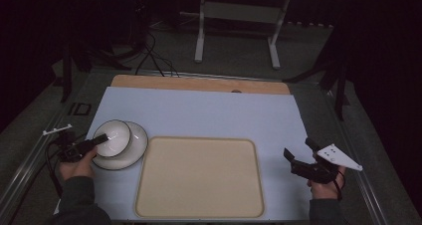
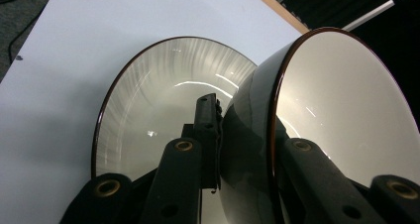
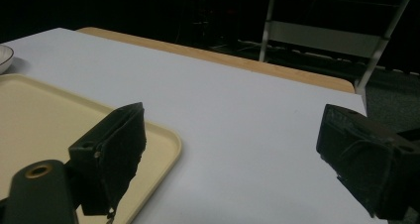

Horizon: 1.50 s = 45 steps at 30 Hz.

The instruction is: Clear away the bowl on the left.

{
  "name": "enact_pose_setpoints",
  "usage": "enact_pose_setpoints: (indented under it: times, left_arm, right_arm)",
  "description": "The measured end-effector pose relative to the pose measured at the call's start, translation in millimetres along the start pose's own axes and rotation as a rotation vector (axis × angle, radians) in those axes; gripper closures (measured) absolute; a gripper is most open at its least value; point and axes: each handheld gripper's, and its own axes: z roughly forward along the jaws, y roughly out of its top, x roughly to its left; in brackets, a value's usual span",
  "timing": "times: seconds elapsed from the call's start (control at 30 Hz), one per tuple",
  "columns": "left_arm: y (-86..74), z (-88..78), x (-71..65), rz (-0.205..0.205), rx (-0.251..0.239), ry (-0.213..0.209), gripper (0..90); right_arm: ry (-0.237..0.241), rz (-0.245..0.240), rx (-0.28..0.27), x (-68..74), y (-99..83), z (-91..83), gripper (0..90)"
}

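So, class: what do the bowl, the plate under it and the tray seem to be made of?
Bowl: likely glazed ceramic; glossy, with sharp light reflections and a dark rim line.
Plate: probably the same glazed ceramic; shiny, streaked highlights, dark edge.
Tray: looks like matte beige plastic; dull even surface, rounded moulded corners, though the look leaves this open.

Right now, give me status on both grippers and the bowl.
Left gripper shut on bowl rim, bowl tipped over plate. Right gripper open, empty, beside tray. Nothing on the tray.
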Motion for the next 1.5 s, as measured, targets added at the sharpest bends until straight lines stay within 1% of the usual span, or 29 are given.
enact_pose_setpoints:
  times: [0.1,0.23,0.3,0.4,0.5,0.63,0.73,0.87,1.03,1.17,1.33,1.43,1.5]
  left_arm:
    - [0.0,-0.6,-0.7,0.001,-0.003,-0.001,78.4]
    - [-0.2,-4.6,-6.1,0.009,-0.018,-0.018,78.4]
    - [-0.2,-4.6,-6.1,0.009,-0.018,-0.018,78.4]
    - [1.0,-7.4,-13.4,0.047,-0.029,-0.023,78.3]
    - [1.2,-8.4,-18.4,0.057,-0.036,-0.045,78.3]
    - [1.5,-10.2,-23.5,0.073,-0.04,-0.061,78.3]
    - [1.7,-12.6,-26.3,0.07,-0.051,-0.09,78.2]
    - [1.7,-14.0,-29.1,0.068,-0.057,-0.105,78.2]
    - [1.3,-14.2,-31.3,0.067,-0.059,-0.108,78.2]
    - [1.9,-15.3,-34.3,0.087,-0.06,-0.101,78.1]
    - [2.0,-16.8,-40.0,0.098,-0.065,-0.118,78.1]
    - [1.8,-17.1,-43.8,0.111,-0.069,-0.112,78.0]
    - [1.7,-17.3,-45.6,0.117,-0.069,-0.117,78.0]
  right_arm:
    - [0.0,0.001,-0.001,0.1,0.1,-0.1,11.6]
    - [0.0,0.002,-0.002,-0.1,0.1,-0.3,11.6]
    - [-0.001,0.002,-0.002,-0.1,0.1,-0.4,11.6]
    - [-0.001,0.002,-0.002,-0.1,0.1,-0.3,11.6]
    - [-0.001,0.001,-0.003,-0.1,0.1,-0.4,11.6]
    - [-0.001,0.001,-0.003,-0.2,0.1,-0.5,11.6]
    - [-0.001,0.002,-0.003,-0.2,0.1,-0.4,11.6]
    - [0.001,0.001,-0.002,0.1,0.1,-0.3,11.6]
    - [0.001,0.001,-0.001,-0.1,0.1,-0.2,11.6]
    - [0.001,0.0,-0.001,0.0,0.1,0.0,11.6]
    - [0.0,0.0,-0.001,-0.1,0.1,0.0,11.6]
    - [0.0,0.0,-0.001,-0.3,0.1,-0.2,11.6]
    - [0.0,0.002,-0.003,-0.4,0.1,-0.3,11.6]
